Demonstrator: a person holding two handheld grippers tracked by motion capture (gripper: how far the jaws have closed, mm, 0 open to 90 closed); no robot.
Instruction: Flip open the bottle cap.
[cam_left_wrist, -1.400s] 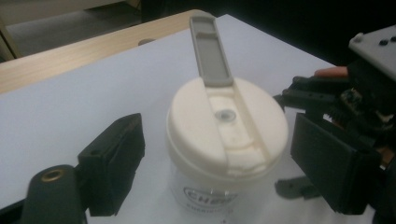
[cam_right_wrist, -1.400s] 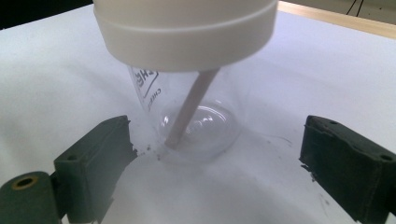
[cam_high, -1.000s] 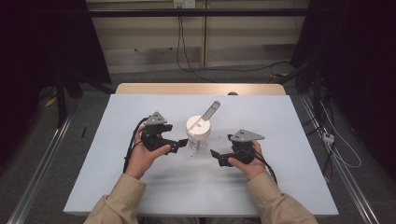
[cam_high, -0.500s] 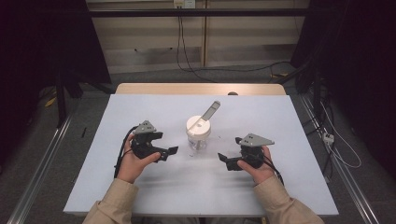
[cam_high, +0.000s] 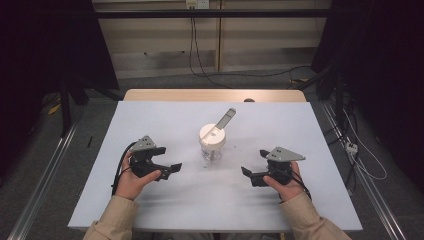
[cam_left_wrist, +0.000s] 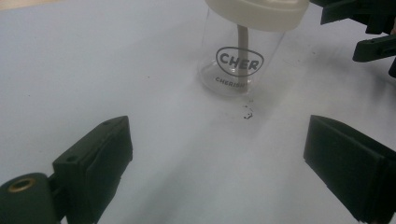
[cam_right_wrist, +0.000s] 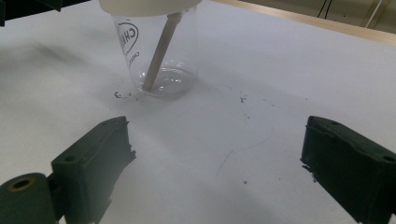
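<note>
A clear plastic cup with a cream lid stands upright in the middle of the table, a flat stick slanting up out of the lid. The cup bears dark lettering. My left gripper rests left of the cup, apart from it, its jaws open with nothing between them. Right of the cup and also apart from it, my right gripper is open and holds nothing. In the right gripper view the stick reaches the bottom of the cup.
The pale table sheet ends at a wooden strip along the far side. Dark specks lie by the cup's base. Cables run over the floor behind and to the right of the table.
Both hands have drawn back from the cup, the left gripper out to the left, the right one out to the right, and both nearer the person. The cup has stayed in place.
</note>
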